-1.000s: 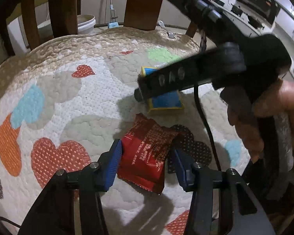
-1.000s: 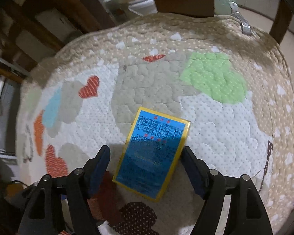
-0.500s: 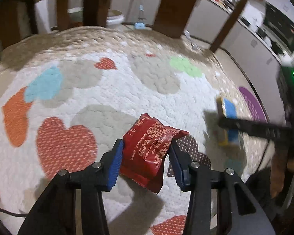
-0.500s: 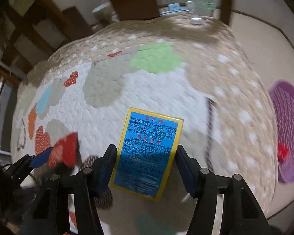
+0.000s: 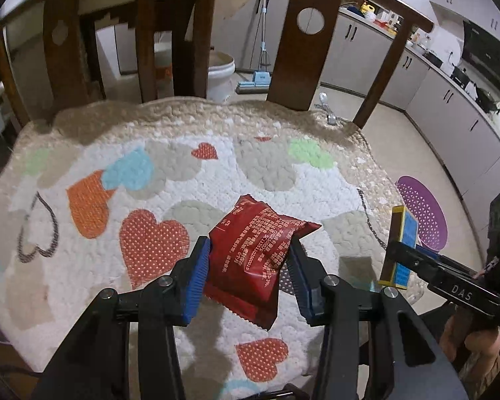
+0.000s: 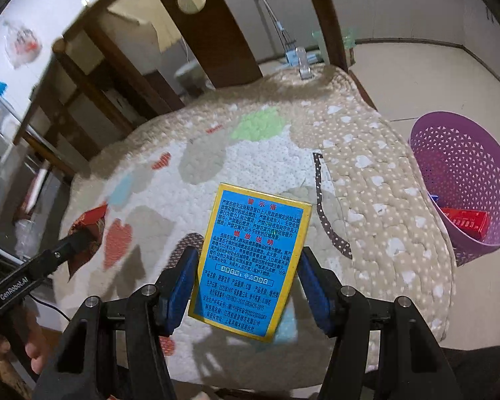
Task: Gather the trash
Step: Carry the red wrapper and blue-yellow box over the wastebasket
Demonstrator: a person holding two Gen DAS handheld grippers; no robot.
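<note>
Left gripper (image 5: 246, 276) clamps a red wrapper (image 5: 255, 255); "DAS"-marked right gripper (image 6: 246, 286) clamps a blue-yellow box (image 6: 250, 260).

Heart-patterned quilted cushion (image 5: 216, 173) covers a seat with dark wooden chair back (image 5: 296, 40). Beige tiled floor (image 6: 433, 80). Grey kitchen cabinets (image 5: 450, 106) line the wall.

Your right gripper (image 5: 404, 260) carries "DAS" in pale letters on its black arm, while your left gripper (image 6: 80, 243) reads "GenRobot.AI" along its arm. The blue box (image 6: 250, 260) you hold bears red Chinese headings and dense black Chinese print inside a yellow border, with "2022" legible low down. White Chinese print and a long digit string on the red packet (image 5: 253, 260) are too small to read reliably.
</note>
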